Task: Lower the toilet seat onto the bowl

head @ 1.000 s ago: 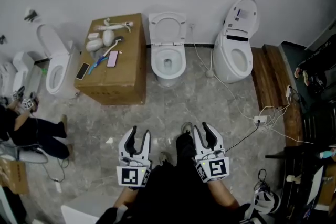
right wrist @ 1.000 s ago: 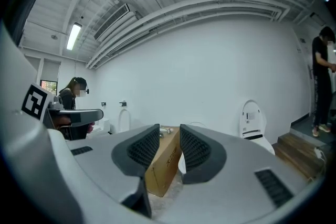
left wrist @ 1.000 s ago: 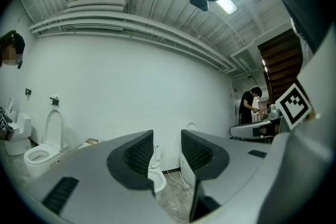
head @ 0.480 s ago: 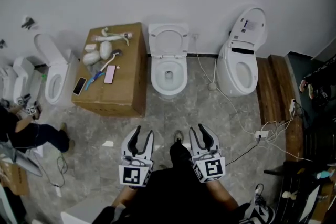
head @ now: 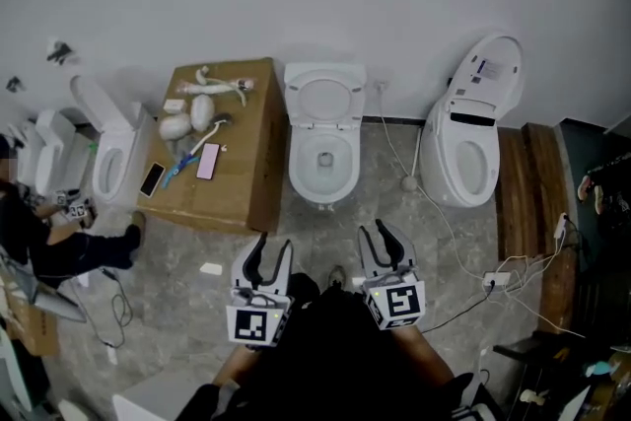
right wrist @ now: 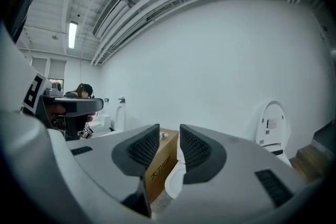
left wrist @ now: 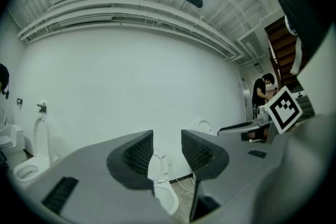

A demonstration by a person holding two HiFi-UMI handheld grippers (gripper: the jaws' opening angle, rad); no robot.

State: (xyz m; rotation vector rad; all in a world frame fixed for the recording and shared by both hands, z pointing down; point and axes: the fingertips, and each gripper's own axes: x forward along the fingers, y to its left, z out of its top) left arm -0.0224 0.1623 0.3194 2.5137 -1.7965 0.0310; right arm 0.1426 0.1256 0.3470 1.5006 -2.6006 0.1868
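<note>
The middle white toilet (head: 299,160) stands against the far wall, its seat (head: 307,102) raised upright over the bowl. In the head view my left gripper (head: 273,247) and right gripper (head: 379,234) hang side by side in front of it, a good stretch of floor short of the bowl. Both point toward the wall and both are open with nothing between the jaws. Between the left gripper's (left wrist: 167,147) jaws, the left gripper view shows the toilet (left wrist: 160,190) small and far off. The right gripper (right wrist: 169,147) view has the bowl's rim (right wrist: 175,180) low between the jaws.
A cardboard box (head: 234,180) with a phone and small items sits left of the toilet. Another toilet (head: 106,155) is further left, a smart toilet (head: 470,151) with raised lid to the right. Cables (head: 441,224) cross the floor. A person's legs (head: 59,247) lie at left, a wooden platform (head: 518,197) at right.
The whole view has moved toward the wall: the toilets and box sit lower and closer in the head view. Both grippers advanced together toward the middle toilet, still open.
</note>
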